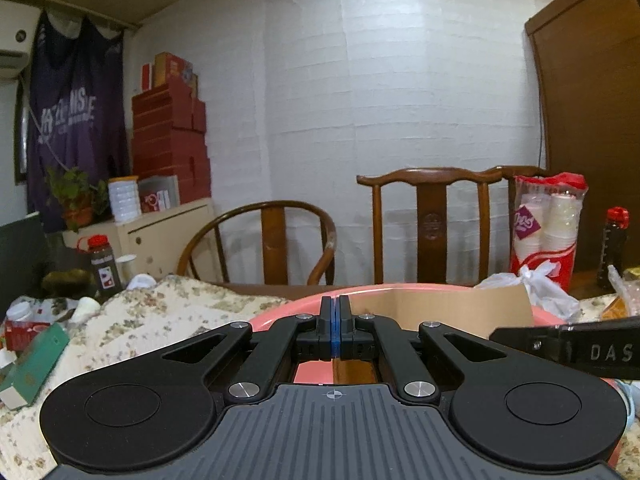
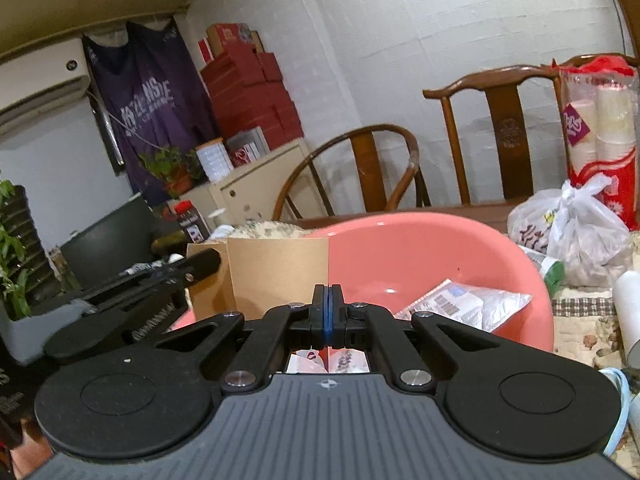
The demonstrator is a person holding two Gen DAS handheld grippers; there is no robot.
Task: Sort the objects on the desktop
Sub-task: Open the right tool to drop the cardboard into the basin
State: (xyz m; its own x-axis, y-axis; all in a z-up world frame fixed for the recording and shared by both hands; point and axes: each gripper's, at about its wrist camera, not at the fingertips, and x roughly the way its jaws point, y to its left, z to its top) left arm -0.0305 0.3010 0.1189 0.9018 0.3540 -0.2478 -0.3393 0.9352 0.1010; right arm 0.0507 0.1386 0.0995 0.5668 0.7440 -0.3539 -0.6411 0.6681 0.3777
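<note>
The pink basin [image 2: 420,264] sat on the worktop [image 2: 580,332], already holding a cardboard box [image 2: 276,276] and a plastic packet [image 2: 472,304], evidently the sorting bin. Both the left tool [image 1: 335,320] and right tool [image 2: 328,308] hovered beside it, closed together and empty.

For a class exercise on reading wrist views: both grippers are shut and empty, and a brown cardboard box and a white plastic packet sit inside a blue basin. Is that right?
One detail is wrong: the basin is pink, not blue, as the right wrist view shows. The rest stands: the cardboard box and white packet sit inside, and the left gripper and right gripper are shut and empty.
</note>
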